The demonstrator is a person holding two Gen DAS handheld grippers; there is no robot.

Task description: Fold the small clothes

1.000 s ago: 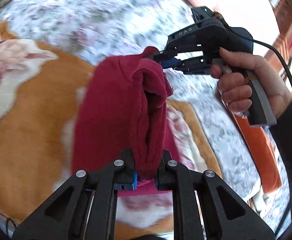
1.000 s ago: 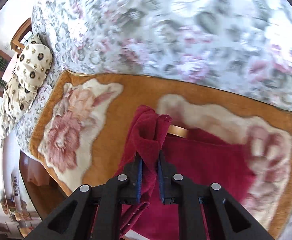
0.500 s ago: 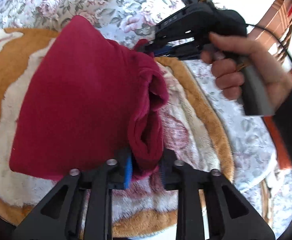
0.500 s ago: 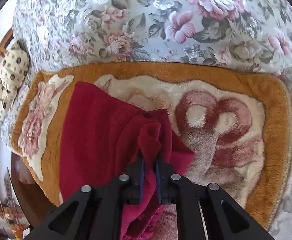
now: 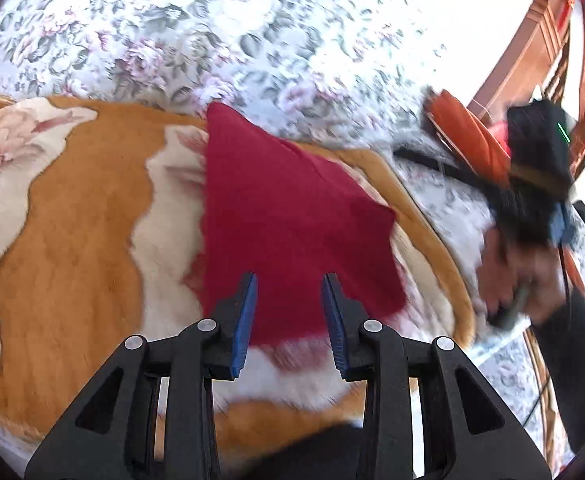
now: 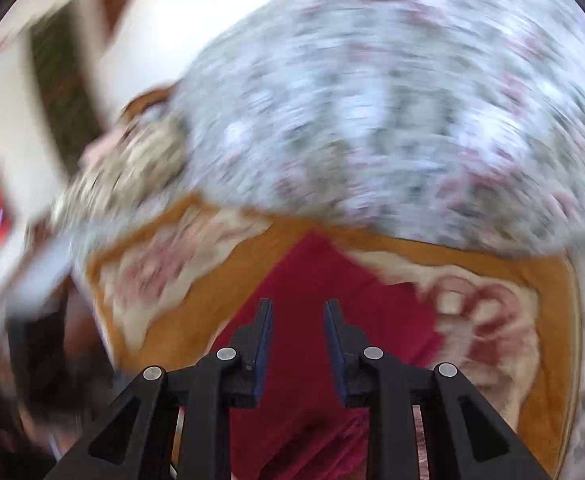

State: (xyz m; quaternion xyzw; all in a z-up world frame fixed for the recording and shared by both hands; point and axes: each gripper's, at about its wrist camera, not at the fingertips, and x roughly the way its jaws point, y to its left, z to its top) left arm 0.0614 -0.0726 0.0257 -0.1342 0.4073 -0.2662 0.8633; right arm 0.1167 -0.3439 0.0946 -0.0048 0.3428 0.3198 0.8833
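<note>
A small dark red garment lies folded and flat on the orange and cream floral blanket. My left gripper hovers over the garment's near edge. Its jaws are opening, and nothing is pinched between the blue pads. In the blurred right wrist view, my right gripper stands above the red garment. Its jaws are opening too, with an empty gap between them. In the left wrist view, a hand holds the right gripper's black housing well to the right of the garment.
A grey and pink floral bedspread lies under the blanket and stretches beyond it. An orange cushion and wooden furniture are at the far right. A patterned pillow shows blurred at the left of the right wrist view.
Both grippers have let go of the red garment, which now lies flat and folded. The right gripper has swung away to the right, and the left has drawn back.
</note>
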